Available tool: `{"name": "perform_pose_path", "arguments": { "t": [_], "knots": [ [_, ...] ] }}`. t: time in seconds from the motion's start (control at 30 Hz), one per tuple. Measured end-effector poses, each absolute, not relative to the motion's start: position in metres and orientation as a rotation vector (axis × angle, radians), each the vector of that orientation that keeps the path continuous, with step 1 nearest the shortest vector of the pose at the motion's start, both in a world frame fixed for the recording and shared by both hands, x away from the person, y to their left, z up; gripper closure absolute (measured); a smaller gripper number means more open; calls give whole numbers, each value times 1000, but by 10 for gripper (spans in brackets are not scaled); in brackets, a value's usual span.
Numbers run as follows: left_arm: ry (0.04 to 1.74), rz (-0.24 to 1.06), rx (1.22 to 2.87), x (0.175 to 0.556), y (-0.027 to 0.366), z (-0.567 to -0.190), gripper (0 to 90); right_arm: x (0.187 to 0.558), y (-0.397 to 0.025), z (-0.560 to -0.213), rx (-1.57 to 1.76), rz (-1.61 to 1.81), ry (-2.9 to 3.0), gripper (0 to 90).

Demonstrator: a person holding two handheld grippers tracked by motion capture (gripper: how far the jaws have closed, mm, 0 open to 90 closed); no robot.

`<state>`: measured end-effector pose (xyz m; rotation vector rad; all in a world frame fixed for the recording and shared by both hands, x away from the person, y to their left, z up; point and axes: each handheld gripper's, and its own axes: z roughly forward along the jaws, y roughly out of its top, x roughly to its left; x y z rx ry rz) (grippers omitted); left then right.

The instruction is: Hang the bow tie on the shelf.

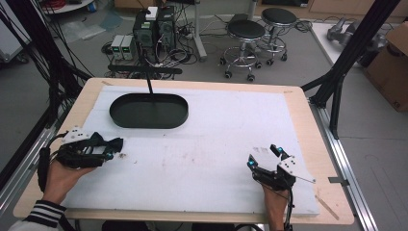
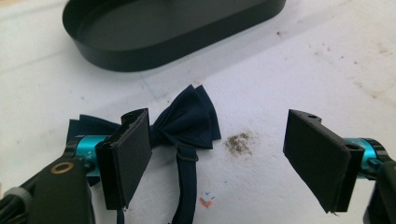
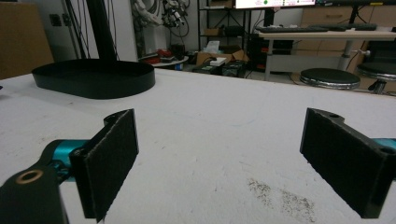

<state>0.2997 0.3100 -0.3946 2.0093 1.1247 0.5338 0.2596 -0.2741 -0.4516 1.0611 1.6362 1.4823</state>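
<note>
- Risk first: left gripper [image 2: 217, 154] stands over a navy bow tie [image 2: 187, 119], but the knot lies beside its left pad [image 2: 130, 154], not midway between the two; closing from here would likely catch one wing or a strap and drag the cloth rather than lift it
- Strap [image 2: 184, 186] trails loose towards the camera; it could snag on a pad or fold under the tie if the gripper moves forward
- Dark crumbs [image 2: 239, 142] lie just beside the tie on the white sheet [image 2: 303, 70]; a sweep could smear them into the fabric
- Left gripper's jaws are spread wide and hold nothing; the left pad looks to be touching or nearly touching the tie, though contact cannot be confirmed
- Right gripper [image 1: 264, 156] rests near the front right of the table [image 1: 308, 120], well apart from the tie; its jaws are also spread wide, with bare sheet between them
- Black oval tray [image 1: 148, 110] sits beyond the tie, near the far left of the sheet, with nothing inside
</note>
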Motion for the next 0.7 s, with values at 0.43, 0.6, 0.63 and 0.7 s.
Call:
{"name": "perform_pose_path", "arguments": {
  "t": [0.43, 0.6, 0.63, 0.7],
  "knots": [
    [1279, 431, 2095, 320, 312, -400, 279, 259, -275, -452, 1067, 1493, 1627, 105],
    [1326, 382, 2113, 326, 313, -405, 299, 259, -275, -452, 1067, 1493, 1626, 105],
    [1326, 372, 2118, 327, 314, -405, 310, 259, -275, -452, 1068, 1493, 1626, 105],
    [1340, 364, 2126, 328, 313, -406, 321, 259, -275, -452, 1068, 1494, 1624, 105]
  ]
}}
